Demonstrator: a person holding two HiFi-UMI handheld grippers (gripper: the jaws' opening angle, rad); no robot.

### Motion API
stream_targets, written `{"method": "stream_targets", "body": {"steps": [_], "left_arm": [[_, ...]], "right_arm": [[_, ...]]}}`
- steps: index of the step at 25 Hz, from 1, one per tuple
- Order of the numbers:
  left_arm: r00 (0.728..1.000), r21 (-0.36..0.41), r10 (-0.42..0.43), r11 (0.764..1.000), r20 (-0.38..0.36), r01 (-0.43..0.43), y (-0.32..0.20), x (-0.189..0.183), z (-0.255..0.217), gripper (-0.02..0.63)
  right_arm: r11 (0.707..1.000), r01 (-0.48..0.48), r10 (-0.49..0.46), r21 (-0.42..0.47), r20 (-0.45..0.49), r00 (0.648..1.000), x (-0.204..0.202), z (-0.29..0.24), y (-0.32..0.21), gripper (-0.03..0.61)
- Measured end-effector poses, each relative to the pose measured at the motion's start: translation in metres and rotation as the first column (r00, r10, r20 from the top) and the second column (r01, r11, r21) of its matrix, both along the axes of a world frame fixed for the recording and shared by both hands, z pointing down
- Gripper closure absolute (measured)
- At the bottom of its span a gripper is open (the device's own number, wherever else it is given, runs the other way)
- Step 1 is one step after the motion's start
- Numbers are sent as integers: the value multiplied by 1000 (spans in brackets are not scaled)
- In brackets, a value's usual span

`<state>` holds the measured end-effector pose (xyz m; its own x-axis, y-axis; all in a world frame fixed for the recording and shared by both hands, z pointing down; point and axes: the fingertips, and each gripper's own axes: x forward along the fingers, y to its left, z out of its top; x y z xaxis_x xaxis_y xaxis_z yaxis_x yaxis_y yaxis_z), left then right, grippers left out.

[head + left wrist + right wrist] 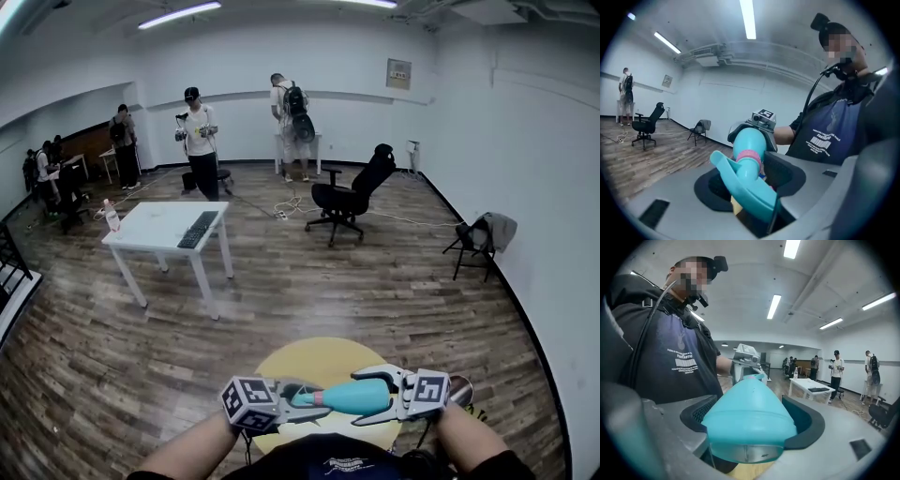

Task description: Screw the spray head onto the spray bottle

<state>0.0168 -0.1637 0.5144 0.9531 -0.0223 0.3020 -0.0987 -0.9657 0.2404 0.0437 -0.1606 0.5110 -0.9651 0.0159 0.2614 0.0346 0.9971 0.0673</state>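
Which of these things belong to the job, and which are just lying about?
Job in hand: spray bottle, spray head, left hand-held gripper, right hand-held gripper.
Lying about: white table, keyboard, office chair, folding chair.

Ceiling tube lights (748, 18) give bright, even light with soft shadows; fisheye bending curves every edge, corners darken, near parts blur.

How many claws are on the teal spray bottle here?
2. The left claw is shut on the teal plastic spray head; the right claw grips the teal plastic spray bottle by its wide body.
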Motion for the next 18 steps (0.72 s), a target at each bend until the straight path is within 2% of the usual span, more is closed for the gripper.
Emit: {"method": "stream_targets", "body": {"steps": [2, 3, 4, 5, 6, 7, 8, 9, 10, 11, 12, 13, 14, 15, 16, 17, 18], "left_arm": [[998, -68, -25, 997, -53, 21, -2, 0, 0, 393], [992, -143, -60, 989, -111, 44, -5, -2, -2, 386], [973, -246, -124, 966, -193, 74, -12, -7, -4, 382], [929, -374, -223, 922, -294, 102, -24, -18, -7, 352], [852, -515, -345, 851, -394, 107, -39, -34, -9, 268], [751, -639, -467, 765, -467, 78, -53, -54, -9, 265], [649, -727, -568, 686, -506, 32, -65, -74, -4, 228], [569, -779, -640, 627, -516, -2, -75, -93, 4, 218], [522, -808, -684, 590, -509, -15, -82, -109, 14, 218], [508, -819, -703, 574, -498, -10, -85, -119, 21, 210], [518, -814, -698, 580, -494, 5, -86, -123, 24, 199], [550, -791, -668, 611, -501, 21, -84, -121, 21, 199], [602, -745, -609, 667, -517, 34, -78, -110, 12, 199], [671, -670, -519, 741, -529, 44, -67, -92, 0, 199], [756, -567, -405, 822, -515, 55, -51, -69, -10, 199], [841, -445, -290, 893, -457, 66, -35, -45, -13, 211], [910, -328, -200, 942, -364, 76, -23, -26, -11, 323]], "right_arm": [[1000, -3, 3, -19, 14, 1000, 0, -2, -2, 129], [999, -8, 9, -38, 33, 999, -1, -4, -3, 129], [998, -20, 23, -60, 50, 998, -1, -6, -4, 129], [996, -42, 46, -74, 62, 997, 0, -7, -6, 129], [995, -72, 77, -73, 69, 995, 2, -6, -10, 129], [993, -109, 113, -53, 68, 991, 5, -5, -14, 129], [989, -147, 147, -10, 54, 988, 9, -5, -17, 129], [983, -176, 174, 52, 29, 984, 13, -4, -19, 129], [974, -188, 190, 124, 0, 982, 14, -5, -19, 129], [964, -185, 194, 190, -28, 981, 13, -7, -18, 129], [955, -174, 192, 238, -51, 980, 11, -9, -15, 129], [951, -162, 185, 263, -64, 981, 8, -12, -13, 129], [951, -148, 173, 270, -70, 982, 4, -13, -10, 129], [956, -133, 157, 261, -73, 985, -1, -12, -8, 129], [965, -115, 136, 236, -75, 988, -5, -8, -6, 129], [978, -95, 109, 187, -65, 992, -8, -4, -5, 129], [991, -73, 78, 113, -38, 996, -9, -1, -5, 129]]}}
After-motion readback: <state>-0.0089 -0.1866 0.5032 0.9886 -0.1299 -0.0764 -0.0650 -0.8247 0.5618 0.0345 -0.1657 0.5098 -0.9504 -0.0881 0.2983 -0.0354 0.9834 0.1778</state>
